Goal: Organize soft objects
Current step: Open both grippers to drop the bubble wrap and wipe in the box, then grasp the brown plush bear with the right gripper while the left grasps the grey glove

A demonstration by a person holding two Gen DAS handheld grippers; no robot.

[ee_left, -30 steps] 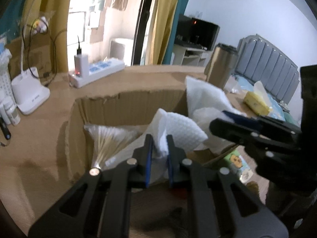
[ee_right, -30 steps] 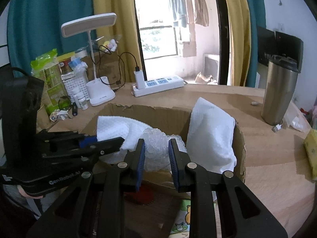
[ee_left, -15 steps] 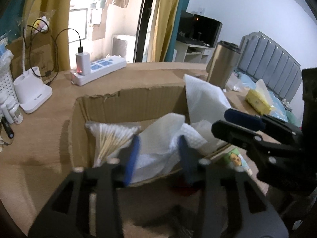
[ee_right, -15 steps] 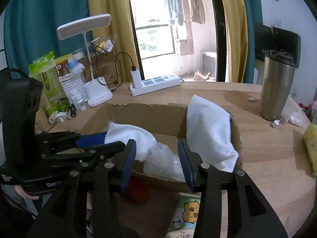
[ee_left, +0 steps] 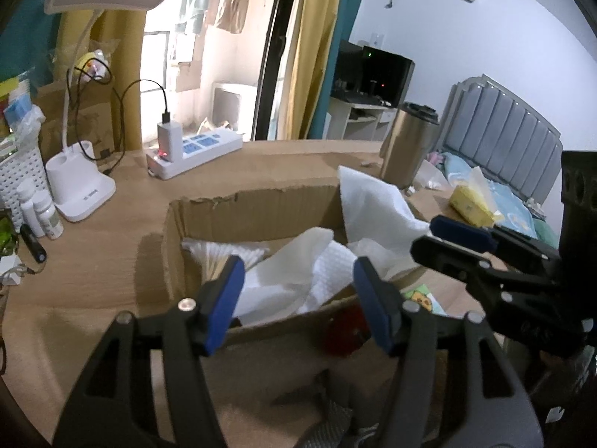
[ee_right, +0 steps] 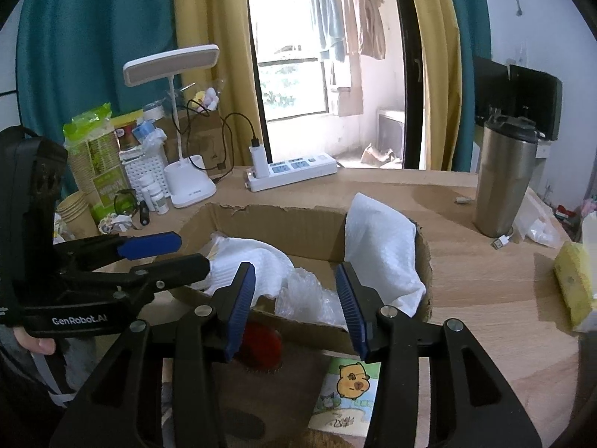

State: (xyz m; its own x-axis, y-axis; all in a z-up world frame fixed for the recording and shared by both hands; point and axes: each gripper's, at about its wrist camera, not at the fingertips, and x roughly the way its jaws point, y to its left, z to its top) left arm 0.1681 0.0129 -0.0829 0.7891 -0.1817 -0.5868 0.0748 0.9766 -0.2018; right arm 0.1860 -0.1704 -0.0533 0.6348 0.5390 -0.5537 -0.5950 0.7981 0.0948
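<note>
An open cardboard box (ee_left: 261, 205) (ee_right: 283, 220) sits on the wooden table. Inside lie a crumpled white foam sheet (ee_left: 298, 272) (ee_right: 253, 261), a wad of bubble wrap (ee_right: 309, 295) and a bag of cotton swabs (ee_left: 220, 254). A white folded pad (ee_left: 373, 201) (ee_right: 377, 239) leans on the box's right wall. My left gripper (ee_left: 298, 291) hovers over the near rim, jaws opening, pads clear of the foam sheet. My right gripper (ee_right: 294, 291) hangs above the bubble wrap, jaws opening, nothing pressed between them.
Behind the box stand a white desk lamp (ee_right: 186, 186), a power strip (ee_right: 291, 171) and a steel tumbler (ee_right: 503, 179). A yellow tissue pack (ee_right: 574, 283) lies right. A white basket (ee_right: 145, 171) and small bottles stand left. A cartoon paper (ee_right: 350, 384) lies near the box.
Both grippers went from shut to open, letting go of the foam sheet and the bubble wrap, which now rest in the box. Both have drawn back and up from it.
</note>
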